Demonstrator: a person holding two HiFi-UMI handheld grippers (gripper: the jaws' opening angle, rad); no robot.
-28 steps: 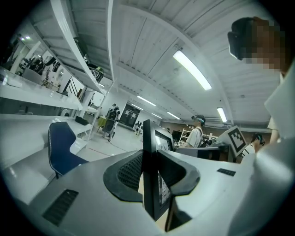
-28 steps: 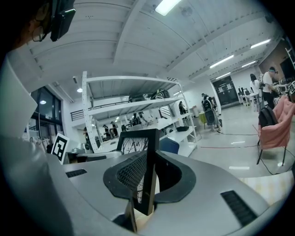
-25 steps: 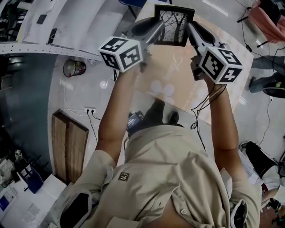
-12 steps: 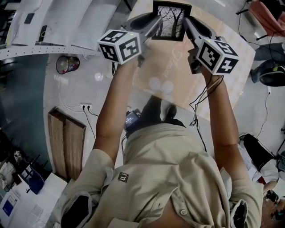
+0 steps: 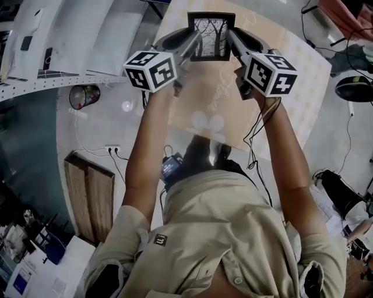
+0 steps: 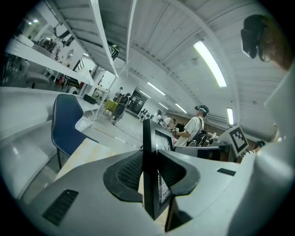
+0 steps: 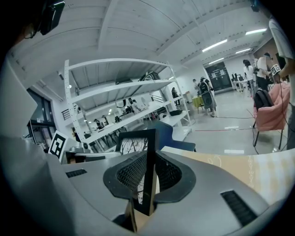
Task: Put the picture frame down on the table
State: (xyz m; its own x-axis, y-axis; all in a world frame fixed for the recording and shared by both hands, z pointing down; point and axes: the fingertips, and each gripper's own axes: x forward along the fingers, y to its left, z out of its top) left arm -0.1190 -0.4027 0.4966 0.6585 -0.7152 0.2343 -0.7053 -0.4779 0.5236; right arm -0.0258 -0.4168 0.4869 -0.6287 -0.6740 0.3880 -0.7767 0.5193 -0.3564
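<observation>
Head view, far left: white shelving (image 5: 70, 35), a round dark-rimmed item (image 5: 85, 95) on the floor below it, then a wooden board (image 5: 90, 195) lying flat lower down.

Next right: left gripper (image 5: 191, 43) w/ its marker cube (image 5: 150, 70), held out fwd on a bare forearm. Pinching the left edge of the picture frame (image 5: 211, 36).

Centre: black frame, upright, print of bare branches facing the person, carried between the 2 grippers over the far part of the pale table (image 5: 291, 110). Bottom edge touching the tabletop or not: can't tell.

Right of it: right gripper (image 5: 233, 42), pinching the frame's right edge, w/ a thin cable (image 5: 256, 134) hanging beside the forearm. Beige shirt (image 5: 221, 233) filling the bottom of the view. Far right, top corner: pink fabric (image 5: 349, 17).

Left gripper view, left to right: blue chair (image 6: 67, 124) beside the table corner (image 6: 87, 150); frame (image 6: 148, 138) edge-on in the left gripper (image 6: 152, 173), ridged pads (image 6: 131, 170) pressed on both faces; a distant person (image 6: 193, 126) wearing a headset.

Right gripper view, left to right: frame (image 7: 136, 143) edge-on in the right gripper (image 7: 148, 177), pads (image 7: 131, 173) tight on both faces; blue chair (image 7: 173, 133) behind; tabletop (image 7: 249, 168) to the right.
</observation>
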